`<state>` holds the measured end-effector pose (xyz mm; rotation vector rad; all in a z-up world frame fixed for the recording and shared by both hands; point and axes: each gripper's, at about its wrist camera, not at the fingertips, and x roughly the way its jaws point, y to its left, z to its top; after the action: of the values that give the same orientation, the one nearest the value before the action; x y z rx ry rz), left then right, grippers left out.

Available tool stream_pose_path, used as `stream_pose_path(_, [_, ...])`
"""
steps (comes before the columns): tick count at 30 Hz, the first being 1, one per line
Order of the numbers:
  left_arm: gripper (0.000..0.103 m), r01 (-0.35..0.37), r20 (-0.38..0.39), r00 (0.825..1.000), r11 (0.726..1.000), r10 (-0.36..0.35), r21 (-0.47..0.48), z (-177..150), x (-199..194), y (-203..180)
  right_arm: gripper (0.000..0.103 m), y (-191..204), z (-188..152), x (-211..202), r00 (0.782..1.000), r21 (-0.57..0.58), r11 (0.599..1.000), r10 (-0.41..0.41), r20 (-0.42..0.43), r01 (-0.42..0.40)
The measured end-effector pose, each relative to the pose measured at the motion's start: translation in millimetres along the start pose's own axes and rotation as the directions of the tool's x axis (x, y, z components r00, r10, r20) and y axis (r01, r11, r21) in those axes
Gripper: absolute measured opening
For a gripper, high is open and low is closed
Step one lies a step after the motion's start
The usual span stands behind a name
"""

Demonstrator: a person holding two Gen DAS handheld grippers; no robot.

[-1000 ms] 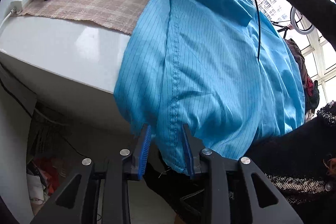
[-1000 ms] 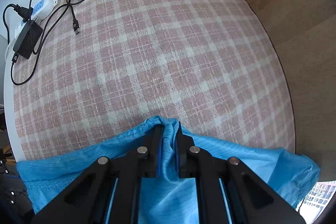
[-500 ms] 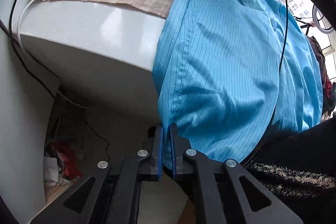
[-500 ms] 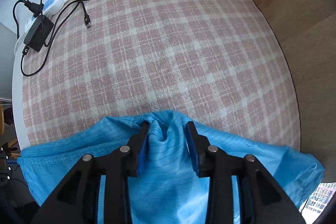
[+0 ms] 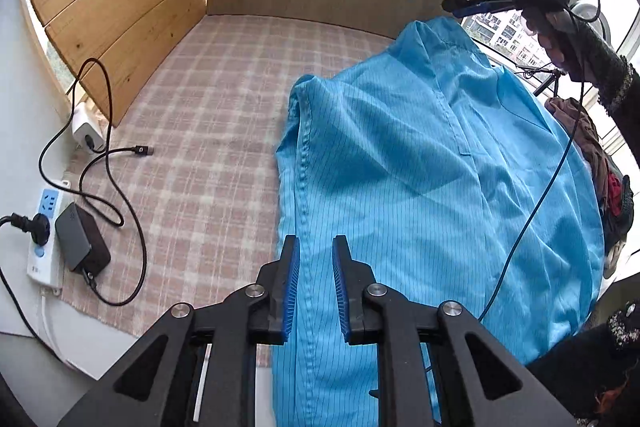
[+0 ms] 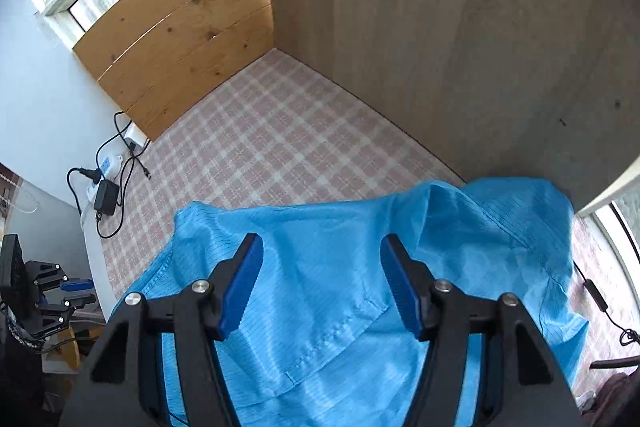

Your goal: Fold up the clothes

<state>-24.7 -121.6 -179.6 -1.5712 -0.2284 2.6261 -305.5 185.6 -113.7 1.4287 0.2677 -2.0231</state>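
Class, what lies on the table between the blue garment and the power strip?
In the left wrist view, between the blue garment and the power strip: checked cloth, black cable, black adapter.

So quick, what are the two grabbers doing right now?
Left gripper: jaws opening, blue shirt lies between them, not pinched.
Right gripper: jaws opening, holding nothing.

The left gripper had black angular arms with triangular cut-outs, round silver screw heads at the joints, and ribbed blue pads on its fingers. The right gripper was built alike, its blue pads smooth-edged. At two o'clock in the left wrist view, a dark knitted sleeve with a speckled cuff showed, a thin blue cable trailing below it.
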Motion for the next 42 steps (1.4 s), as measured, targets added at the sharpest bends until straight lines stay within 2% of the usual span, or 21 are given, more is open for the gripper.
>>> stream_pose_path(1, [0.016, 0.002, 0.006, 1.0, 1.0, -0.002, -0.002, 17.7, 13.3, -0.5, 0.06, -22.2, -1.7, 6.8, 1.0, 0.051, 0.998, -0.02, -0.005, 0.021])
stream_pose_path(3, [0.016, 0.01, 0.01, 1.0, 1.0, -0.009, -0.004, 48.4, 38.5, -1.4, 0.06, -58.1, -4.1, 20.8, 1.0, 0.159, 0.987, -0.009, -0.014, 0.011])
stream_pose_path(5, [0.016, 0.031, -0.018, 0.999, 1.0, -0.031, 0.003, 64.6, 59.8, -1.9, 0.06, -74.2, -2.9, 33.6, 0.998, 0.209, 0.977, 0.055, -0.004, -0.053])
stream_pose_path(7, [0.017, 0.046, -0.044, 0.998, 0.999, -0.046, 0.011, 78.0, 79.1, -3.0, 0.06, -77.7, 1.1, 46.7, 0.995, 0.21, 0.973, 0.101, 0.011, -0.101])
stream_pose_path(14, [0.017, 0.043, -0.098, 0.994, 0.998, -0.039, 0.042, 88.5, 115.4, -6.1, 0.059, -46.9, 18.5, 115.3, 0.998, 0.032, 0.999, 0.02, -0.066, -0.018])
stream_pose_path(16, [0.011, 0.049, -0.108, 0.993, 0.998, -0.044, 0.043, 87.0, 120.8, -3.1, 0.023, -42.7, 19.5, 131.3, 0.995, 0.013, 0.999, 0.05, -0.082, -0.049])
stream_pose_path(17, [0.0, 0.061, -0.11, 0.992, 0.997, -0.056, 0.04, 85.2, 122.5, -1.5, 0.001, -41.8, 18.8, 130.6, 0.994, 0.015, 0.997, 0.078, -0.071, -0.077])
stream_pose_path(18, [0.0, 0.065, -0.107, 0.992, 0.997, -0.061, 0.038, 83.3, 123.1, -0.5, 0.002, -41.2, 17.8, 128.0, 0.993, 0.019, 0.994, 0.108, -0.056, -0.107])
stream_pose_path(21, [0.0, 0.032, -0.078, 0.997, 0.999, -0.029, 0.044, 75.8, 113.2, 2.9, 0.002, -42.7, 14.9, 86.5, 0.994, -0.02, 0.998, 0.067, 0.089, -0.066])
stream_pose_path(24, [0.0, 0.024, -0.053, 0.998, 0.999, -0.022, 0.031, 70.5, 99.6, 9.2, 0.002, -48.2, 12.5, 48.5, 0.974, -0.036, 0.999, 0.023, 0.225, -0.015])
stream_pose_path(25, [0.0, 0.027, -0.054, 0.998, 0.999, -0.026, 0.023, 69.8, 97.6, 11.6, 0.002, -52.8, 12.9, 48.5, 0.974, -0.026, 1.0, 0.002, 0.226, 0.004])
stream_pose_path(27, [0.002, 0.037, -0.064, 0.997, 0.999, -0.036, 0.011, 69.3, 95.1, 14.3, 0.002, -57.0, 15.2, 66.1, 0.985, -0.033, 0.997, -0.068, 0.158, 0.074])
stream_pose_path(29, [0.01, 0.037, -0.065, 0.997, 0.999, -0.037, 0.004, 70.3, 92.6, 13.7, 0.002, -63.3, 13.7, 84.4, 0.992, -0.021, 0.995, -0.098, 0.082, 0.1])
stream_pose_path(30, [0.01, 0.048, -0.056, 0.997, 0.999, -0.048, 0.001, 72.0, 90.6, 12.2, 0.002, -66.6, 12.8, 93.4, 0.993, -0.015, 0.994, -0.11, 0.043, 0.111])
stream_pose_path(31, [0.011, 0.062, -0.051, 0.997, 0.998, -0.061, 0.005, 72.9, 90.3, 10.1, 0.004, -69.3, 10.9, 97.4, 0.994, -0.002, 0.995, -0.104, 0.029, 0.104])
stream_pose_path(32, [0.017, 0.078, -0.05, 0.996, 0.997, -0.077, 0.018, 72.8, 91.9, 7.2, 0.005, -68.6, 8.8, 92.8, 0.994, 0.001, 0.994, -0.109, 0.033, 0.109])
stream_pose_path(33, [0.018, 0.075, -0.073, 0.995, 0.997, -0.073, 0.027, 70.4, 96.0, 6.0, 0.006, -67.2, 6.7, 86.4, 0.992, 0.002, 0.993, -0.117, 0.04, 0.117])
stream_pose_path(35, [0.012, 0.065, -0.098, 0.993, 0.998, -0.064, 0.01, 53.4, 88.6, 12.9, 0.009, -64.4, 2.6, 73.5, 0.989, 0.003, 0.991, -0.135, 0.054, 0.135])
stream_pose_path(38, [0.014, 0.042, -0.104, 0.994, 0.999, -0.045, -0.028, 13.8, 57.0, 25.0, 0.019, -40.0, -12.5, 41.9, 0.991, -0.057, 0.995, -0.076, 0.109, 0.083])
stream_pose_path(40, [0.016, 0.009, -0.112, 0.994, 0.999, -0.015, -0.051, -19.6, 29.4, 32.1, 0.019, -14.8, -26.4, 33.2, 0.995, -0.116, 0.993, 0.002, 0.103, 0.01])
stream_pose_path(42, [0.016, -0.007, -0.14, 0.99, 0.997, -0.005, -0.079, -58.9, 7.6, 31.7, 0.019, 9.1, -37.6, 51.3, 0.998, -0.178, 0.984, 0.006, 0.057, 0.004])
